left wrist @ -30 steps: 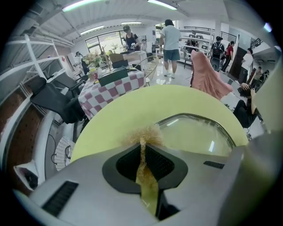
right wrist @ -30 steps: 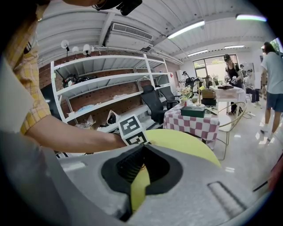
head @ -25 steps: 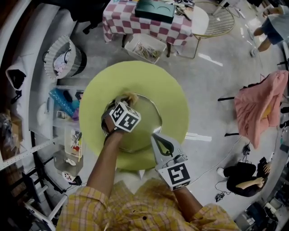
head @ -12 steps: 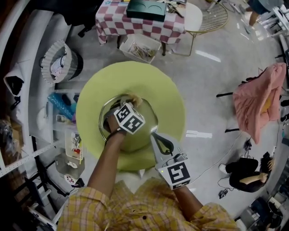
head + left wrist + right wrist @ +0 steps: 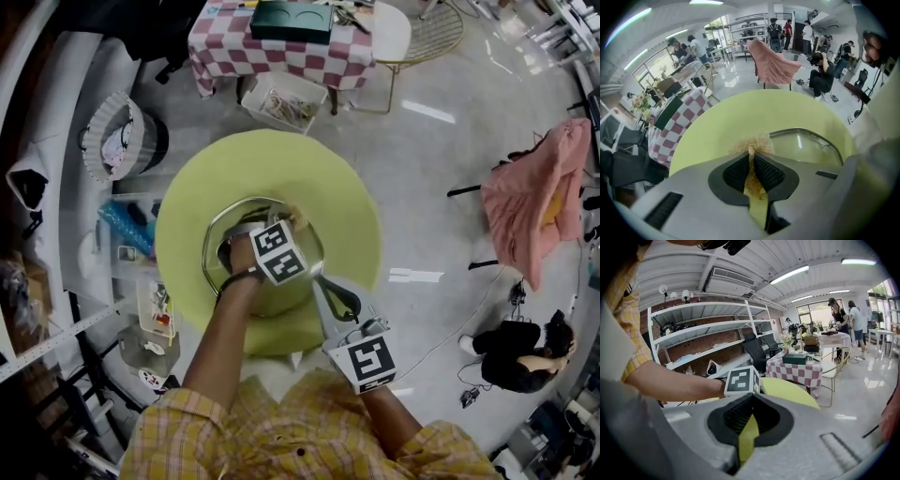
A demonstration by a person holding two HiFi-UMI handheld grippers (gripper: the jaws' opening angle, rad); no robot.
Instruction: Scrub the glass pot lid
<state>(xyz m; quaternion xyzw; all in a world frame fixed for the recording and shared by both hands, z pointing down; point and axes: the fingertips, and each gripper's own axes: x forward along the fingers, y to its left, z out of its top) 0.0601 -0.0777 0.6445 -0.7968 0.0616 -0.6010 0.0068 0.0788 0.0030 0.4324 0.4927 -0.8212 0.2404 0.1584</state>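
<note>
a person in a yellow plaid shirt (image 5: 281,436) works two hand-held grippers over a round lime-green table (image 5: 262,164). the glass lid (image 5: 217,246), ringed in metal, lies flat near the table's middle. the left gripper (image 5: 751,149) is pinched on a tuft of tan scrubber (image 5: 754,142), which sticks out past its tips and sits on the far part of the lid, near the rim. the right gripper (image 5: 752,397) has its jaws pressed together at the tips; in the head view it points up at the lid's near rim, just beside the left gripper's marker cube (image 5: 281,251). whether it touches the rim cannot be told. beyond the table stand a red-checked table (image 5: 281,52) and a white bin (image 5: 281,98); a pink cloth (image 5: 530,202) hangs over a chair at right.
</note>
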